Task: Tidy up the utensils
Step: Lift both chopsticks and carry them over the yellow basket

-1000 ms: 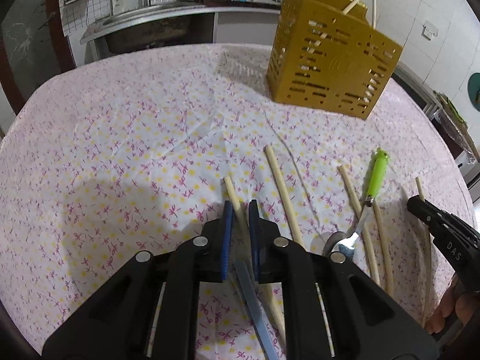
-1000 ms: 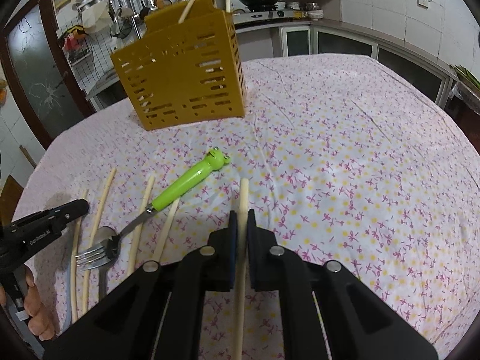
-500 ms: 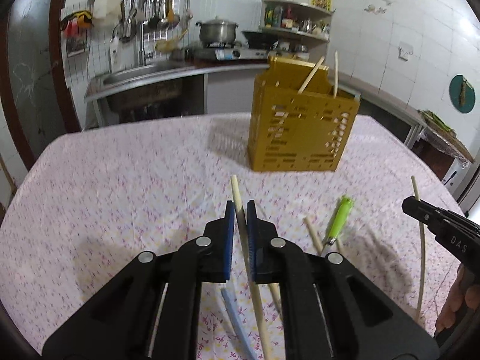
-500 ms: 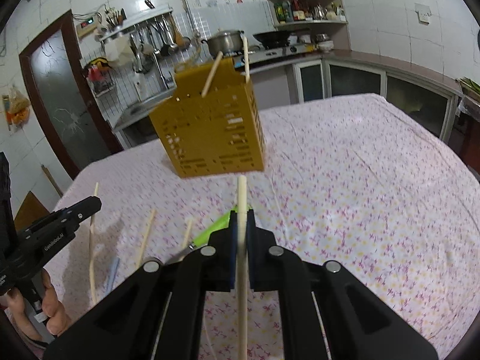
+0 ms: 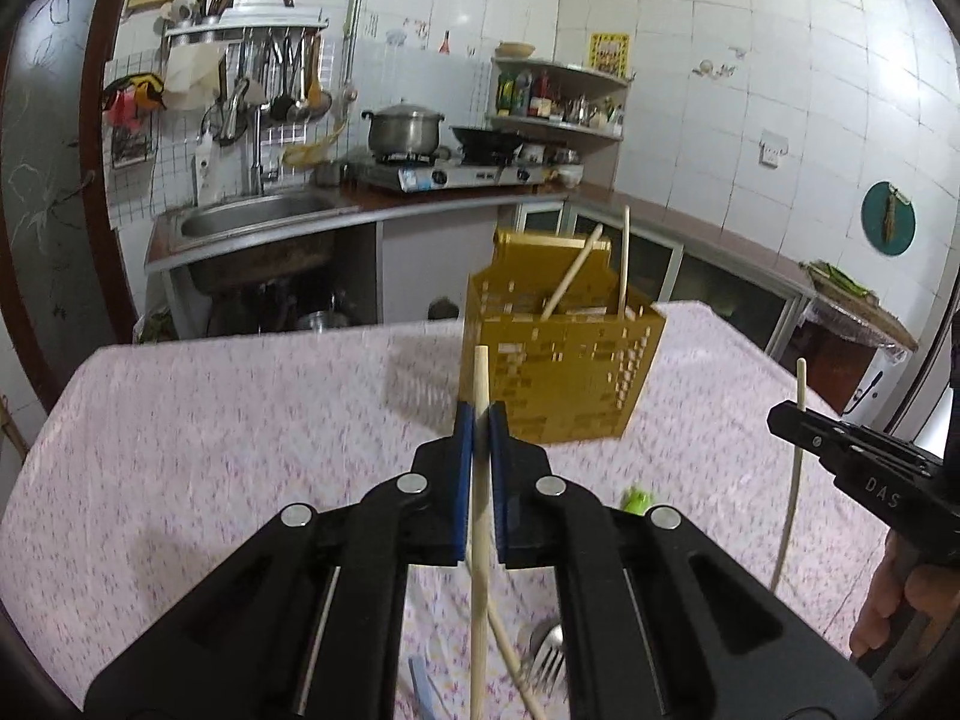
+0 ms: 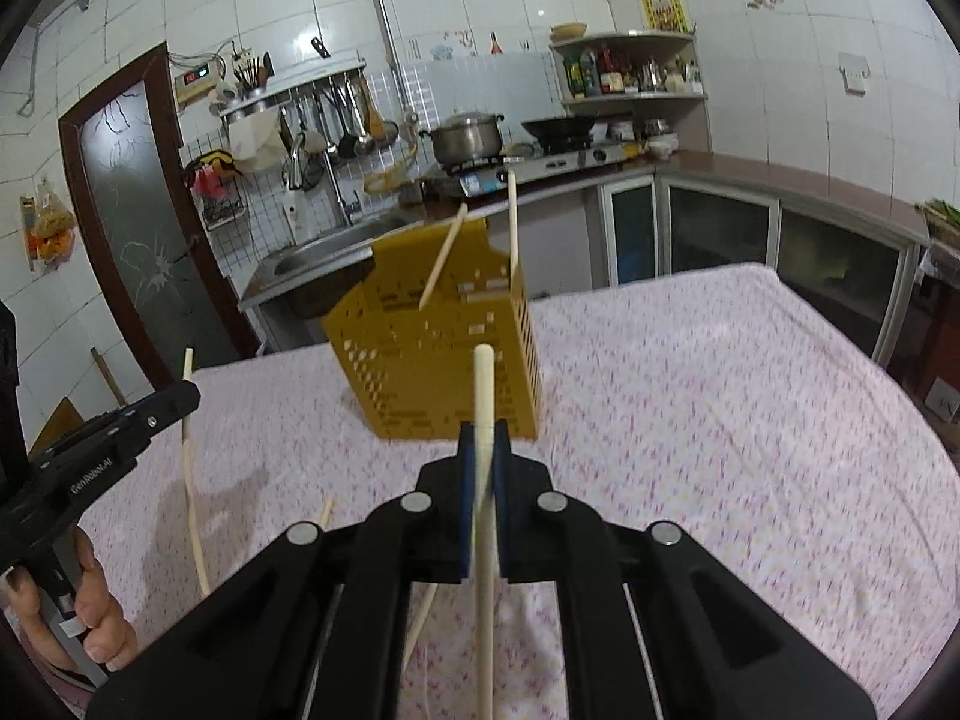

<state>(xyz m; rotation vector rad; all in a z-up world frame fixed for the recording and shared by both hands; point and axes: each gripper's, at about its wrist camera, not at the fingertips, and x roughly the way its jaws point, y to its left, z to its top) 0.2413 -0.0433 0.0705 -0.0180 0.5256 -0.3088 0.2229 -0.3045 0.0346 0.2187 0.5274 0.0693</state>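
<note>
Left hand-held gripper (image 5: 479, 420): blue-padded jaws closed on a pale wooden chopstick (image 5: 479, 516), gripped part-way along. Its long axis runs near-vertical in the left wrist view, tip above the pads, tail dropping to the bottom edge.

Right hand-held gripper (image 6: 483, 438): jaws likewise closed on a second pale wooden chopstick (image 6: 483, 540), upright in the right wrist view, tip clear above the pads.

Mustard-yellow slotted plastic utensil basket (image 5: 564, 372): stands on the tabletop directly ahead of both grippers, centre frame in each view, open top upward. Two chopsticks already stand inside, one leaning, one near upright. Judged: either held stick must be carried forward over the rim and lowered end-first. Neither gripper looks clearly nearer.

Pink floral tablecloth on the tabletop (image 5: 240, 420): open cloth left and right of the basket. Far edge just behind it, with the kitchen counter beyond.

Remaining on the cloth, lower frame of the left wrist view: metal fork (image 5: 549, 660), green-handled utensil (image 5: 637, 501), further chopsticks, partly hidden.
</note>
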